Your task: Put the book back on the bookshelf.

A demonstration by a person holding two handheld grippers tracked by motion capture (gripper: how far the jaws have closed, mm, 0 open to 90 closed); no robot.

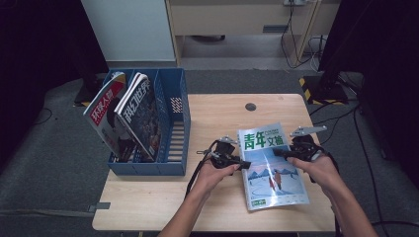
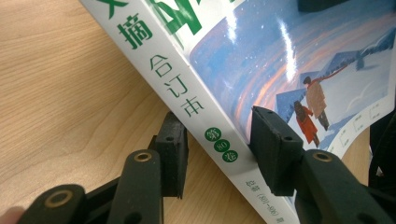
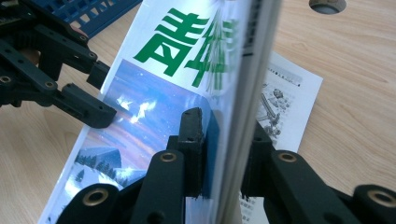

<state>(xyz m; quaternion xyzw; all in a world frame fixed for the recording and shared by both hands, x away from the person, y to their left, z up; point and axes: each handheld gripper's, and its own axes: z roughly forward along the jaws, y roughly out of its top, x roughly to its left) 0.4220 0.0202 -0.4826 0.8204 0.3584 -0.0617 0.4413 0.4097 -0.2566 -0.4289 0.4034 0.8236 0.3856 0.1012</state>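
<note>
Glossy snow-scene magazine (image 1: pixel 271 165), green title; right claw (image 1: pixel 282 152) clamps edge, left claw (image 1: pixel 243 163) straddles spine.

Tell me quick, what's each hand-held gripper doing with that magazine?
Left hand-held gripper: jaws straddle the magazine's spine edge; whether they press cannot be told.
Right hand-held gripper: closed on the magazine's other edge.

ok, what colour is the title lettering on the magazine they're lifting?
Green, on a white band above a snowy dusk picture. The magazine title shows best in the right gripper view.
</note>
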